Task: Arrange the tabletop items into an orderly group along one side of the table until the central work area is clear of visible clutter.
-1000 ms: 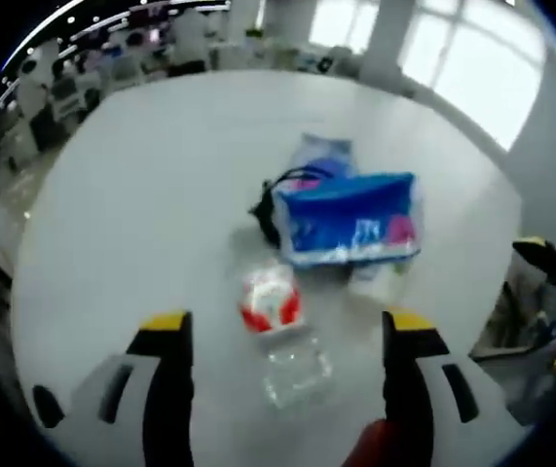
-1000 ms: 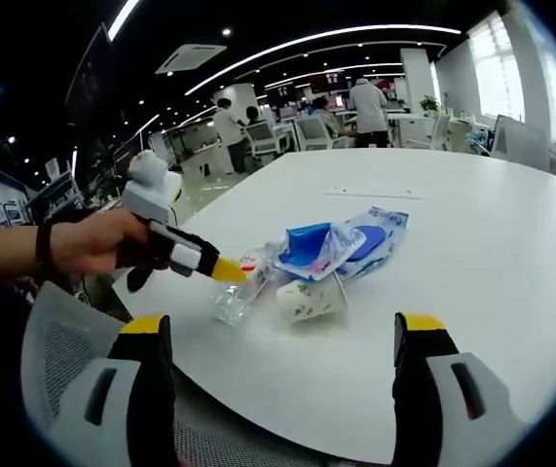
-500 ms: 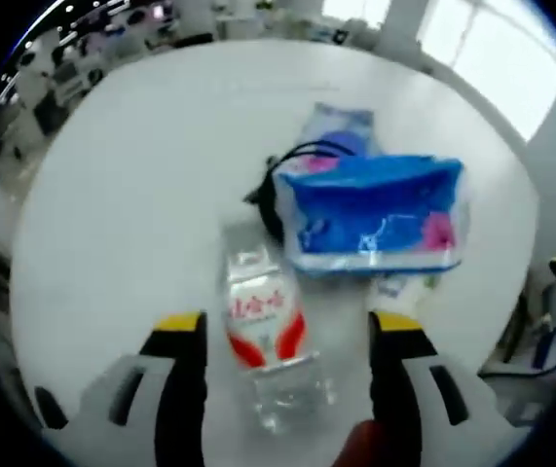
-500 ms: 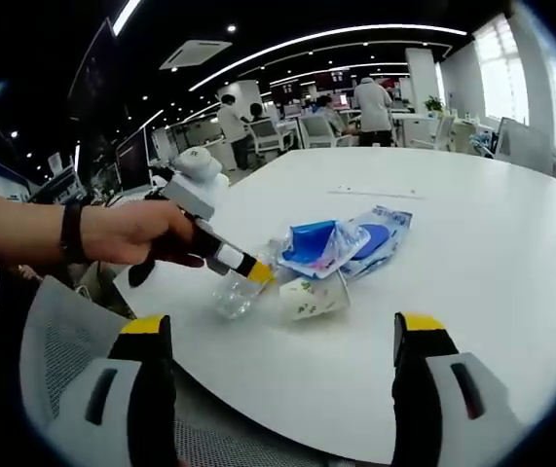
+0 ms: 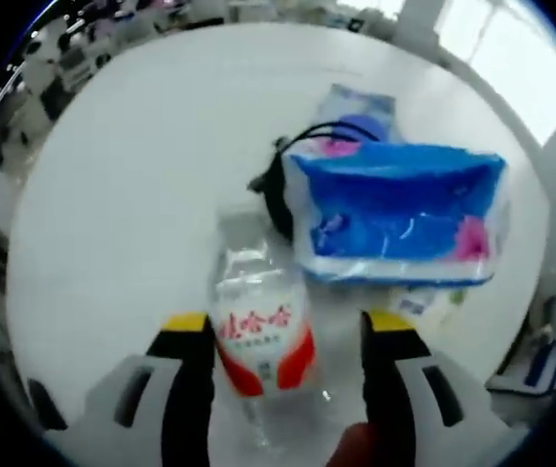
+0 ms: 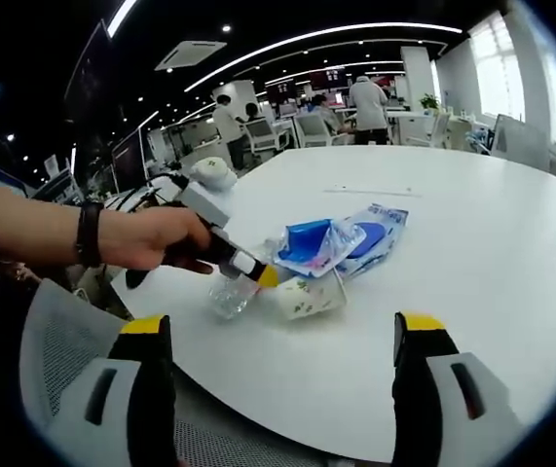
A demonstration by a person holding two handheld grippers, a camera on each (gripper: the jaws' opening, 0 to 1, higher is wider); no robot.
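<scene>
A: Start with the left gripper view. What is the surface like?

B: A large white table, rounded at its edge, with blurred office desks beyond it at the top. The left gripper has yellow-tipped jaws set a moderate way apart, and a clear water bottle with a red and white label lies between them. Whether the jaws touch it, I cannot tell.

A: And behind the bottle?

B: A blue tissue pack lies just past it, to the right. A black cable curls at its left end, and a pale blue packet sits farther back. A small white item pokes out under the pack's near edge, too blurred to name.

A: Now the right gripper view.

B: It looks across the same white table from lower down, into an open office with strip lights on a dark ceiling, bright windows on the right, chairs, and people standing far off. The right gripper hangs off the table's near edge, jaws wide, with nothing between them.

A: Anything this view adds?

B: A hand with a dark wristband holds the left gripper down at the bottle. A white paper cup lies on its side beside the tissue pack, near the table's left edge.
</scene>
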